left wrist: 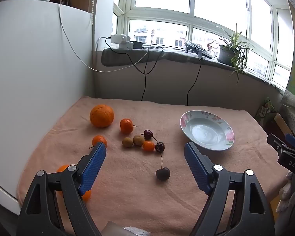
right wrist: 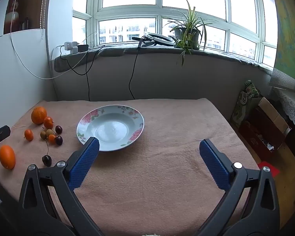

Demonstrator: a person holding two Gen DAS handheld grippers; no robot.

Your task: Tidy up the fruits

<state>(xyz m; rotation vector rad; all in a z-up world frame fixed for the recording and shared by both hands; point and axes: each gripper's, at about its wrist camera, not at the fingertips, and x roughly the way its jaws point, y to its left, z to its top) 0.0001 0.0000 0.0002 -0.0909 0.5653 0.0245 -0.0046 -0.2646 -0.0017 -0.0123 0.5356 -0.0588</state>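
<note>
Nothing has been sorted yet, judging by the shallow white porcelain plate with a pink floral rim, which sits bare on the peach terry-cloth table cover while every fruit lies loose on the cloth. The left gripper hovers above the cloth with its blue-padded fingers spread wide and nothing between them; the plate lies just ahead of its right fingertip. Ahead of this claw, between the two tips, sits a tight cluster: two small brownish round fruits, a tiny orange kumquat and two dark red cherries on long stems. A third dark cherry lies closer in, between the fingers. Farther ahead and to the left are a large rough-skinned orange and a small tangerine; another small tangerine peeks over the left fingertip, and an oval orange fruit is mostly hidden beneath that finger. The right gripper is likewise wide apart and empty, the plate just ahead of its left tip, the fruit well off to its left. As I judge it, the whole job remains: each fruit is still to be picked up and placed, presumably on the plate.
</note>
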